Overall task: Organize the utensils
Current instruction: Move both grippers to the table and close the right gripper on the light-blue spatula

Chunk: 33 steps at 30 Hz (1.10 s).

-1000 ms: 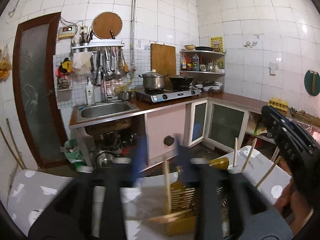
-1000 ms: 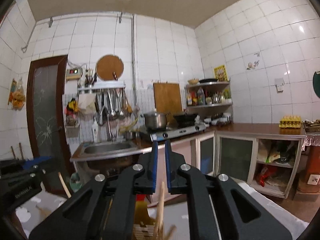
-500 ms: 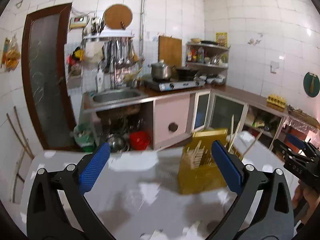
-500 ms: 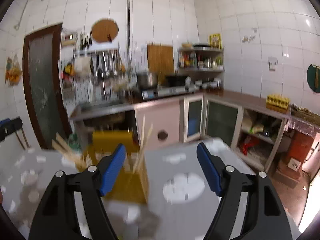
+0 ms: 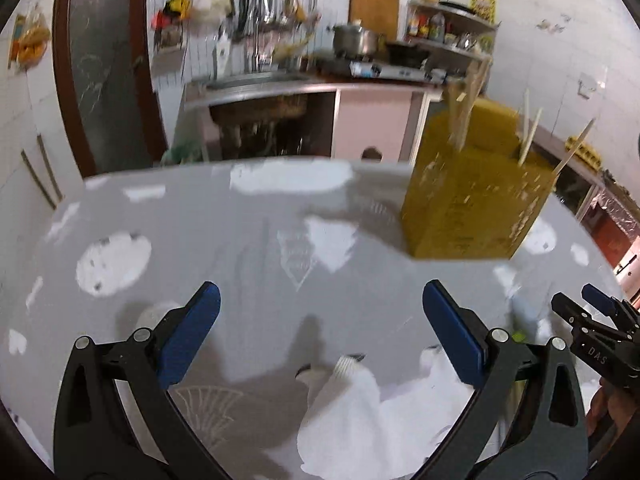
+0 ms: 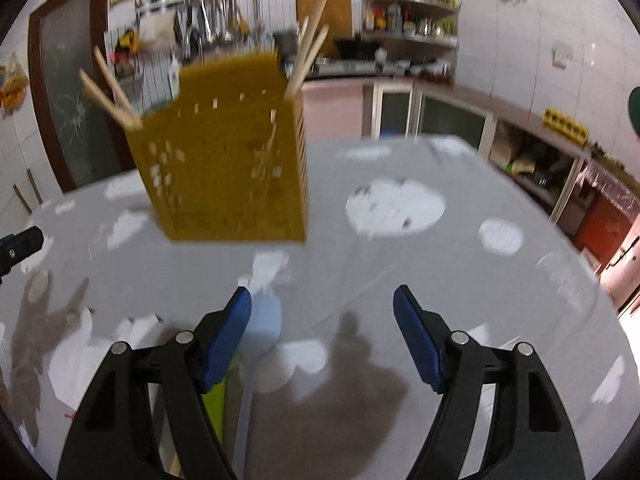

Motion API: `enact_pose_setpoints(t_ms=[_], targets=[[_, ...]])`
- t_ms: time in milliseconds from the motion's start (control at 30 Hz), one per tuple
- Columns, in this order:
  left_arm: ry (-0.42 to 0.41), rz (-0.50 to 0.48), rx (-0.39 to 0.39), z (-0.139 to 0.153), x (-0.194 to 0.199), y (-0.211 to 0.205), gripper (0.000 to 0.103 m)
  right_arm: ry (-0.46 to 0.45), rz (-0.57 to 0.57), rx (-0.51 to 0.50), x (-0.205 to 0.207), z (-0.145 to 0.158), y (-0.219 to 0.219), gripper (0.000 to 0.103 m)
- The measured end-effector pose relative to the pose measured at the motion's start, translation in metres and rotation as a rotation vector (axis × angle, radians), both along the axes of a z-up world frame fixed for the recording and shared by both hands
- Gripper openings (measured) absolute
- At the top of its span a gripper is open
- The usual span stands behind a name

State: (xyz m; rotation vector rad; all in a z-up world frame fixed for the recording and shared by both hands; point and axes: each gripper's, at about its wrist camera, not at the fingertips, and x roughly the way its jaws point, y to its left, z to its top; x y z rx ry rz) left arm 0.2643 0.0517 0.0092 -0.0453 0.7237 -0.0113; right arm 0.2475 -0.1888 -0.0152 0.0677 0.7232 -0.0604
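Observation:
A yellow perforated utensil holder [image 5: 476, 200] [image 6: 228, 160] stands on the grey table with several wooden chopsticks [image 5: 464, 104] [image 6: 308, 52] sticking out of it. My left gripper [image 5: 320, 320] is open over the cloth, nothing between its blue pads, the holder ahead to its right. Blurred white utensils [image 5: 348, 408] lie just below it. My right gripper [image 6: 322, 332] [image 5: 576, 300] is open and empty, the holder ahead to its left. A light blue piece [image 6: 264, 320] and a green one [image 6: 216, 400] lie by its left finger.
The grey cloth with white patches [image 5: 200, 220] [image 6: 440, 280] covers the table. Beyond its far edge are the sink counter [image 5: 260, 80], a stove with a pot [image 5: 354, 40] and low cabinets [image 6: 440, 116]. The left gripper's finger [image 6: 20, 244] shows at the left edge.
Both grippers were nearly shut above the holder with a chopstick by their tips. Both have opened wide, dropped and tilted down to the table. The holder now stands farther ahead.

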Motion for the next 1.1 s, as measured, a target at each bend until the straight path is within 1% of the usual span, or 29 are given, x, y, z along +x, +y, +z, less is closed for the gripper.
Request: enact_pose_setpoints(t_ms=[100, 233, 333, 367, 400, 467, 500, 533, 600, 633, 667, 767, 867, 1000, 1100], targets=[[0.041, 0.011, 0.008, -0.018, 0.007, 0.001, 0.098, 0.043, 0.007, -0.002, 0.007, -0.013, 0.006, 0.073], [0.068, 0.018, 0.021, -0.031, 0.014, -0.003, 0.098, 0.049, 0.018, -0.015, 0.013, -0.013, 0.018, 0.072], [0.068, 0.011, 0.036, -0.034, 0.014, -0.009, 0.098, 0.07, 0.035, -0.025, 0.019, -0.012, 0.028, 0.07], [0.068, 0.008, 0.045, -0.035, 0.014, -0.011, 0.098, 0.085, 0.034, -0.04, 0.022, -0.014, 0.032, 0.067], [0.07, 0.004, 0.053, -0.035, 0.014, -0.013, 0.098, 0.101, 0.04, -0.045, 0.025, -0.016, 0.035, 0.06], [0.074, 0.001, 0.057, -0.036, 0.014, -0.013, 0.098, 0.131, 0.051, -0.039, 0.028, -0.02, 0.039, 0.057], [0.078, 0.006, 0.053, -0.037, 0.014, -0.013, 0.098, 0.143, 0.051, -0.04, 0.03, -0.022, 0.041, 0.054], [0.082, 0.009, 0.046, -0.037, 0.013, -0.012, 0.098, 0.153, 0.052, -0.04, 0.031, -0.024, 0.043, 0.047], [0.09, 0.01, 0.028, -0.037, 0.012, -0.012, 0.098, 0.161, 0.057, -0.032, 0.033, -0.026, 0.045, 0.041], [0.091, 0.009, 0.023, -0.037, 0.012, -0.012, 0.098, 0.162, 0.057, -0.028, 0.033, -0.026, 0.045, 0.035], [0.093, 0.008, 0.02, -0.036, 0.011, -0.013, 0.098, 0.163, 0.055, -0.021, 0.033, -0.026, 0.045, 0.033], [0.099, -0.003, 0.007, -0.036, 0.009, -0.019, 0.098, 0.168, 0.058, 0.019, 0.034, -0.025, 0.04, 0.033], [0.109, -0.016, -0.011, -0.036, 0.008, -0.03, 0.098, 0.151, 0.053, 0.071, 0.031, -0.022, 0.029, 0.033], [0.132, -0.06, -0.035, -0.04, 0.006, -0.052, 0.098, 0.139, 0.036, 0.073, 0.025, -0.018, 0.009, 0.033], [0.135, -0.105, -0.021, -0.043, 0.0, -0.076, 0.098, 0.136, 0.004, 0.059, 0.021, -0.018, -0.01, 0.033]])
